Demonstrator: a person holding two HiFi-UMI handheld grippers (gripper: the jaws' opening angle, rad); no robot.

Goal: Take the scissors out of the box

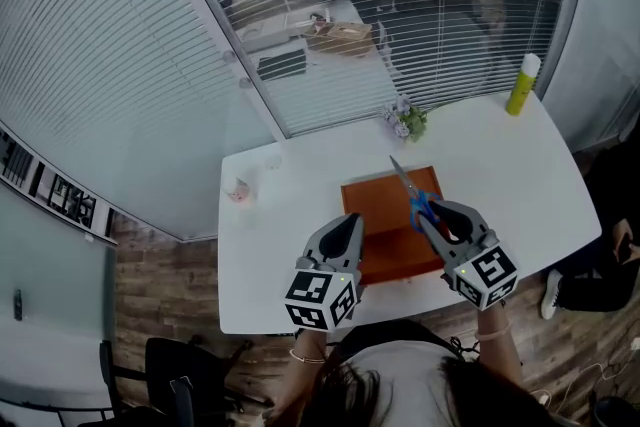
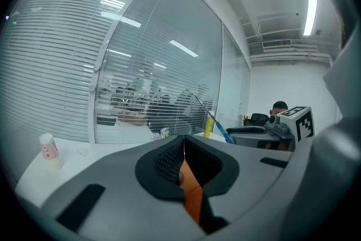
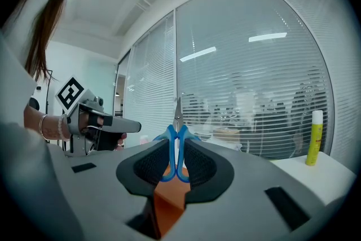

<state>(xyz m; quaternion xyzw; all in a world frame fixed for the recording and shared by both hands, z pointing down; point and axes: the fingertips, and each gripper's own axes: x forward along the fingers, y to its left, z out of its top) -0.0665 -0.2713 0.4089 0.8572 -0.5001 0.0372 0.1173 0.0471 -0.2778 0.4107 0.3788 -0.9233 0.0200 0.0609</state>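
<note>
An open orange box (image 1: pixel 378 205) lies on the white table (image 1: pixel 262 260). My right gripper (image 1: pixel 432 212) is shut on the blue handles of the scissors (image 1: pixel 412 198), held above the box's right side with the blades pointing up and away. In the right gripper view the scissors (image 3: pixel 175 150) stand upright between the pads, with the box (image 3: pixel 169 200) showing below. My left gripper (image 1: pixel 346 227) hovers over the box's left edge, shut with nothing in it. In the left gripper view its jaws (image 2: pixel 183 147) meet along a thin seam, and the scissors (image 2: pixel 216 123) show to the right.
A yellow glue bottle (image 1: pixel 522 83) stands at the table's far right corner. A small flower bunch (image 1: pixel 405 120) sits at the far edge behind the box, and a small pink bottle (image 1: pixel 239 190) stands at the left. Glass walls with blinds rise behind the table.
</note>
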